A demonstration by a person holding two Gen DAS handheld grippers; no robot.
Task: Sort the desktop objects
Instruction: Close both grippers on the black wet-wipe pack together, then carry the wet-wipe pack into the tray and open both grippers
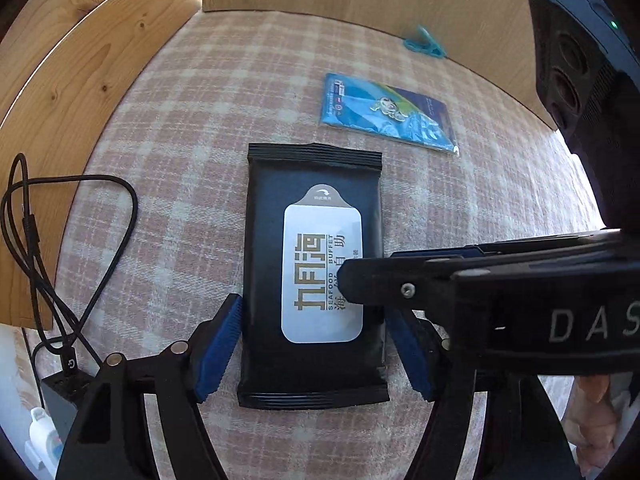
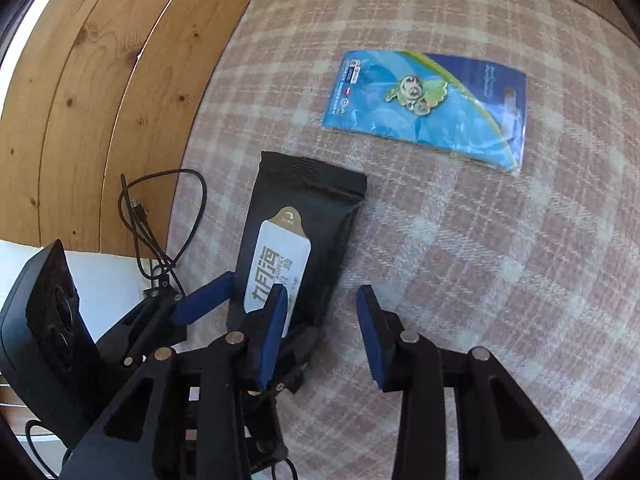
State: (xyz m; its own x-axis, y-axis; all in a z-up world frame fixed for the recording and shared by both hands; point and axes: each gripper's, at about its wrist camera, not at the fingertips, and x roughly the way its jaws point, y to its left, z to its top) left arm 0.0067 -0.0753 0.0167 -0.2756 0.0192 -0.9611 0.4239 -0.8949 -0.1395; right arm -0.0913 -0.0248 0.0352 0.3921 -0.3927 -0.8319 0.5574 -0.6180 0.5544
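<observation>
Checked cloth [image 1: 168, 128] covers the counter, wood panels behind. Items on it: one black wipes pack [image 1: 314, 272], centre; one blue carded pin badge [image 1: 386, 114], beyond it and apart; one teal clip [image 1: 546, 46] by the back panel; one black cable [image 1: 68, 236] at the left edge. Left tongs [image 1: 314, 344] spread, straddling the pack's near end, pads seemingly not pressing. Right tongs [image 2: 324, 332] part-spread, empty, one finger over the pack. Sorting appears barely started: nothing grouped.
</observation>
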